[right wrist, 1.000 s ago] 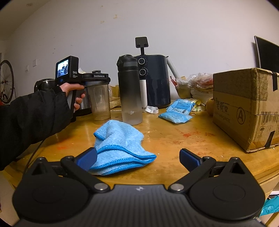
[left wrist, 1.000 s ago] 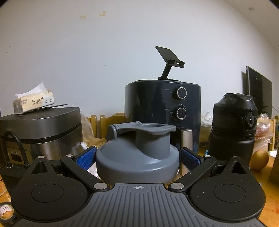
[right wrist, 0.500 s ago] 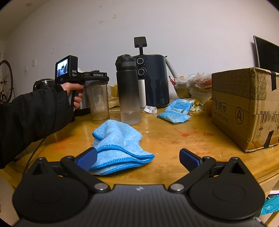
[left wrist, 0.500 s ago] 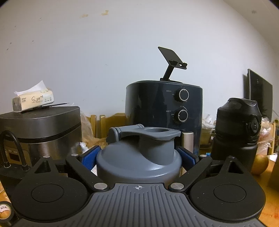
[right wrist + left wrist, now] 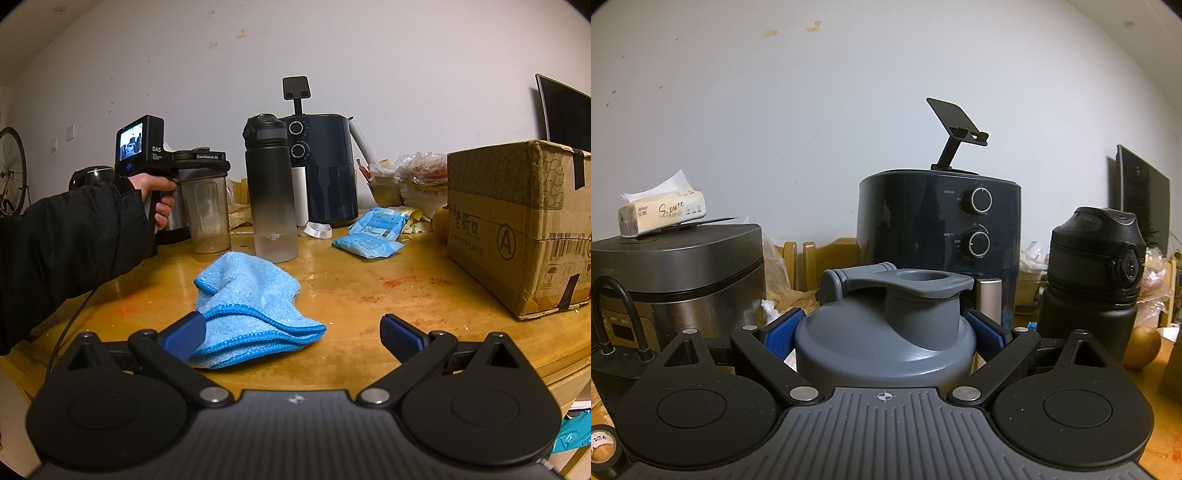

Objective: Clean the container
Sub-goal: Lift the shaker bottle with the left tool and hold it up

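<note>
A: Grey plastic lid (image 5: pixel 882 332) seated between the blue pads (image 5: pixel 779 334) of the left gripper (image 5: pixel 884 328); jaws pinching the lid from both sides. Confirmed from the right wrist view: left gripper (image 5: pixel 201 164) clamped at the top of the clear container (image 5: pixel 207 218), base of container resting on the table (image 5: pixel 388 295).

B: Noted. Container position?

A: Far left of the table, just beside the black-to-clear water bottle (image 5: pixel 271 192), in front of a steel cooker (image 5: pixel 679 273). Upright. Lid on.

B: Right side?

A: Right gripper (image 5: pixel 291 332) low over the near table edge, jaws spread wide, nothing between them. Left pad touching or just over the edge of the blue cloth (image 5: pixel 247 306); cannot tell which. Cloth bunched on the table, not picked up.

B: Progress estimate?

A: Early. Done: container secured by the left hand (image 5: pixel 159 199). Not done: cloth not grasped, no wiping contact with the container, lid not opened. Walls look cloudy, but cannot tell whether residue or just the plastic.

B: Remaining steps, as judged?

A: Close right jaws on the cloth, carry it to the container, wipe the outside and possibly the inside if the lid comes off. Cloth and container well apart at present, water bottle standing partly between them.
</note>
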A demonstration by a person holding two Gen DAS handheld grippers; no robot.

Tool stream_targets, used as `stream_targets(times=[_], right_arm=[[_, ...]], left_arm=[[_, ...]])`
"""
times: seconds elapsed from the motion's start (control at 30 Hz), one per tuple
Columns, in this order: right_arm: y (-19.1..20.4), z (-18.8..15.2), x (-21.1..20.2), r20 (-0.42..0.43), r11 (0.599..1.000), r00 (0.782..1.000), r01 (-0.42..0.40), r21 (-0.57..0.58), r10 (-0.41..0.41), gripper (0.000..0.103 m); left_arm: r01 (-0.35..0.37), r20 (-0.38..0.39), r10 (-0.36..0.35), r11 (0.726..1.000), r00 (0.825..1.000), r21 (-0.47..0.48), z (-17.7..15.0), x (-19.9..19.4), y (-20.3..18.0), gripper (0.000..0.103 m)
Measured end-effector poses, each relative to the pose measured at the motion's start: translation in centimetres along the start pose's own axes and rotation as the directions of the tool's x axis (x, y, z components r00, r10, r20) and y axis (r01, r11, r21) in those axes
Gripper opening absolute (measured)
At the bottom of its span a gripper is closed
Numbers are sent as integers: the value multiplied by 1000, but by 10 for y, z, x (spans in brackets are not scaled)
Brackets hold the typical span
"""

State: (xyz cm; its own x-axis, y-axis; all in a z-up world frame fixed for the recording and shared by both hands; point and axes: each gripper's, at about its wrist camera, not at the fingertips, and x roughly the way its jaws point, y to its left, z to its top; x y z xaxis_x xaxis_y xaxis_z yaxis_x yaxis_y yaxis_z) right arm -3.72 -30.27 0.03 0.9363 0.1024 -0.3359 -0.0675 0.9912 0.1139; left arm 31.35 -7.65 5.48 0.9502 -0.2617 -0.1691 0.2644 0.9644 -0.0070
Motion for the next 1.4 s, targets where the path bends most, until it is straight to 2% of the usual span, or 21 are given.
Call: stream_targets(times=[0.67, 1.4], right_arm=[[3, 0, -2, 11, 1000, 1000, -9, -3, 9, 103], [5, 3, -2, 16, 1000, 1000, -18, -10, 18, 103]], left_arm=[[-12, 31, 13, 1000, 999, -4, 26, -17, 5, 94], [-2, 30, 2, 1000, 1000, -7, 27, -41, 6, 94]])
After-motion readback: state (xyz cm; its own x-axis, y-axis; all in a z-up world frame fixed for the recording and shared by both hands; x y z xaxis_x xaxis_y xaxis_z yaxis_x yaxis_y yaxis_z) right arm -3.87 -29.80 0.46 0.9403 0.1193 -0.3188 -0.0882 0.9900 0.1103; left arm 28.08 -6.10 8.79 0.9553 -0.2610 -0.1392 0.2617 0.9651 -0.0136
